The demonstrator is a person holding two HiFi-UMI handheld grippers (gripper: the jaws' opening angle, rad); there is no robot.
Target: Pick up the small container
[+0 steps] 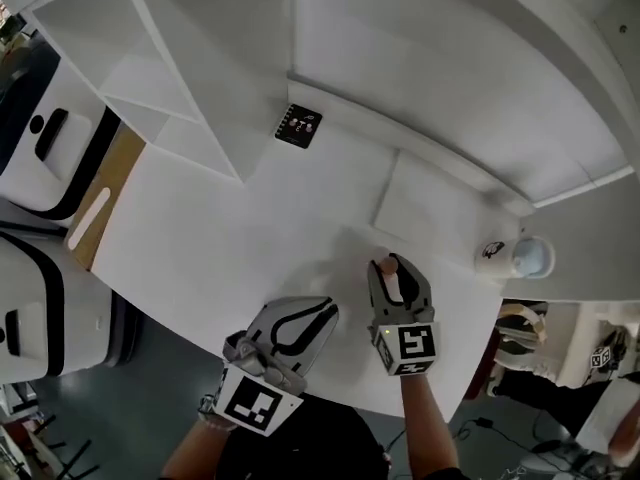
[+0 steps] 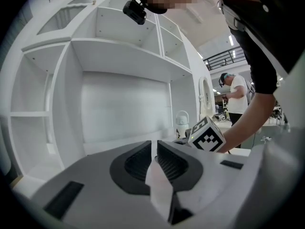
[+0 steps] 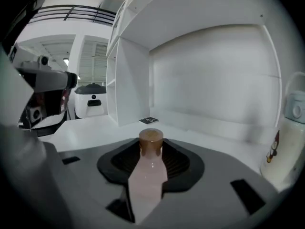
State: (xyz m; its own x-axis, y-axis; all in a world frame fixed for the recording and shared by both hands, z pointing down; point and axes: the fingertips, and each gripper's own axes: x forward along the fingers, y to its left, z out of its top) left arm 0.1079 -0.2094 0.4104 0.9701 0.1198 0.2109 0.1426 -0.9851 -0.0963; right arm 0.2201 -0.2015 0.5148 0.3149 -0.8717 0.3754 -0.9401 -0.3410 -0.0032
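Light, smooth and likely rigid, the small container (image 3: 150, 162) sits gripped mid-body, below its cap (image 3: 151, 138), in the right hand-held gripper (image 1: 393, 272).

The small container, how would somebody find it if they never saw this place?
Start at the big white table under the white shelves. Near its front edge, the right tool is closed on the small container. It is the only pale pink thing there, with a round brown cap, unlike the white bottle nearby.
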